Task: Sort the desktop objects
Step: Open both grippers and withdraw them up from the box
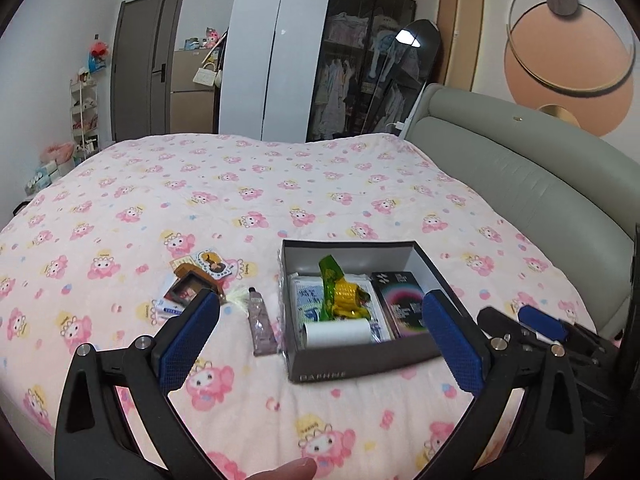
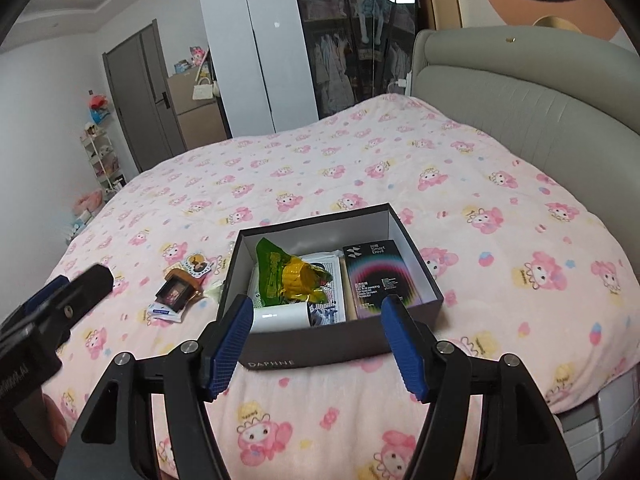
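Two grippers hang over a soft pink blanket (image 1: 280,184) printed with cartoon figures. Left gripper (image 1: 320,336): ribbed blue pads spread wide, nothing between them. Loose on the blanket beyond its left finger lie a small brown frame (image 1: 188,286), flat cards (image 1: 212,262) and a slim pinkish tube (image 1: 260,326). Just right of these, a rectangular grey cardboard box (image 2: 320,352) holds a crinkled green-and-yellow wrapper (image 2: 292,276), a white roll (image 2: 280,318) and a glossy black carton (image 2: 378,278). Right gripper (image 2: 320,344): jaws part-open, empty, short of the box's near wall.

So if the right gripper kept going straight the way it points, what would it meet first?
Most likely the near wall of the dark open box, which sits between the open, empty right gripper fingers; depth is hard to judge.
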The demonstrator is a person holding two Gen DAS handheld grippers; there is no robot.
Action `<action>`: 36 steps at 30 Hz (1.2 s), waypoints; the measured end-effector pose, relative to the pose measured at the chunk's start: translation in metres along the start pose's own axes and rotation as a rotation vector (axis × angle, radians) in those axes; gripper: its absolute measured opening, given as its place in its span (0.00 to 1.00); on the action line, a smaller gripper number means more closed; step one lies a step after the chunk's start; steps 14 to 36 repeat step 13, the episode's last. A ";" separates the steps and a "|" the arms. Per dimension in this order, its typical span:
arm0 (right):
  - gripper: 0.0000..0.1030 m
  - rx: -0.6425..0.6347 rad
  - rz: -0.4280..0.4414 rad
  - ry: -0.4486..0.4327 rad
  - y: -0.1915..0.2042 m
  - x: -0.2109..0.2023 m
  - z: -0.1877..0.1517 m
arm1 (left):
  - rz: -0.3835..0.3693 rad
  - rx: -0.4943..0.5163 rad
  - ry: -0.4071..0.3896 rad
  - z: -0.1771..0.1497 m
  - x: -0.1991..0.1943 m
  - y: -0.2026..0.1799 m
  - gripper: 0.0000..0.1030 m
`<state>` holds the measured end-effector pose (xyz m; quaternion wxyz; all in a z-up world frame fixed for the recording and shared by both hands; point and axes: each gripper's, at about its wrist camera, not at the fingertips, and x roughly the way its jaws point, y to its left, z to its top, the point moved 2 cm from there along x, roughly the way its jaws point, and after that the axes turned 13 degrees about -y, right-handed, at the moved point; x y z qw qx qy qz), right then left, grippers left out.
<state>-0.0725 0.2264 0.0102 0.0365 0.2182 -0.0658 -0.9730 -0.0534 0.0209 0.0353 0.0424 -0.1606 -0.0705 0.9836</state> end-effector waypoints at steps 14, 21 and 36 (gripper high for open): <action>0.63 -0.031 0.049 0.003 0.012 -0.018 -0.023 | 0.038 -0.010 0.014 -0.031 -0.030 0.002 0.99; 0.63 -0.031 0.049 0.003 0.012 -0.018 -0.023 | 0.038 -0.010 0.014 -0.031 -0.030 0.002 0.99; 0.63 -0.031 0.049 0.003 0.012 -0.018 -0.023 | 0.038 -0.010 0.014 -0.031 -0.030 0.002 0.99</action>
